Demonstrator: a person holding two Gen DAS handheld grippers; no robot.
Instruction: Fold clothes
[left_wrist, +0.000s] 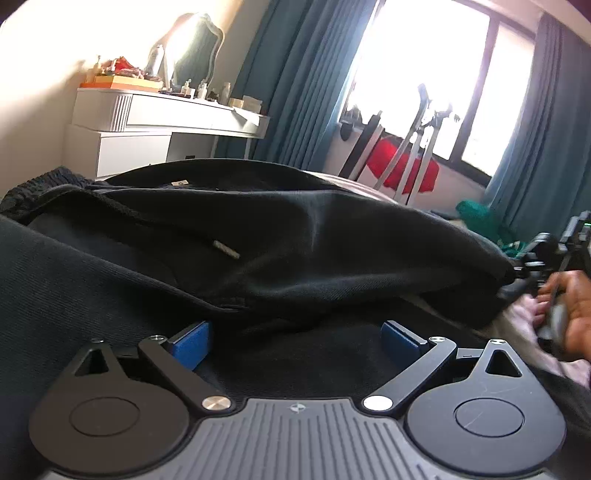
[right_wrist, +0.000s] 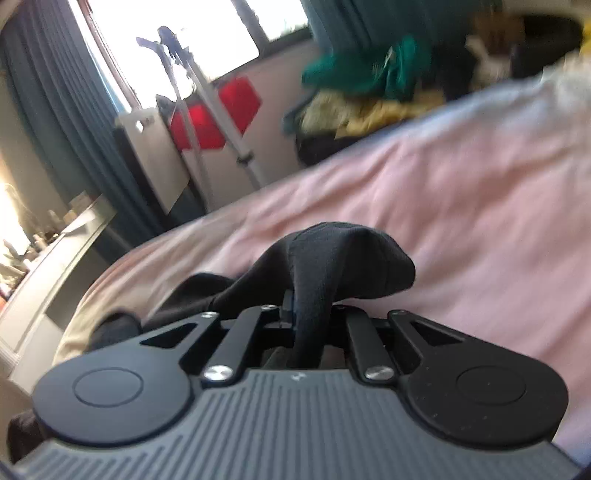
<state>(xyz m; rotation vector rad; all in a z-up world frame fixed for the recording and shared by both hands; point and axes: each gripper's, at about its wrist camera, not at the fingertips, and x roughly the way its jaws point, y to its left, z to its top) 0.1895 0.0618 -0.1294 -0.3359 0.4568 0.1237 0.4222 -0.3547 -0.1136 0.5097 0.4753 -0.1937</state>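
Left gripper (left_wrist: 295, 341), blue pads spread wide and empty, hovers low over the black garment (left_wrist: 258, 229) lying bunched on the pink bedsheet (right_wrist: 480, 203). Right gripper (right_wrist: 308, 314), jaws clenched on a fold of that garment, lifts its edge.

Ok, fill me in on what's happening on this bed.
A person is folding a black garment on a bed with a pink sheet, holding a set of tongs in each hand. The right tongs are shut on a bunched corner of the garment, lifted off the sheet. The left tongs are open, blue pads spread apart, resting low over the dark fabric without gripping it. The fold isn't finished; the garment lies rumpled.
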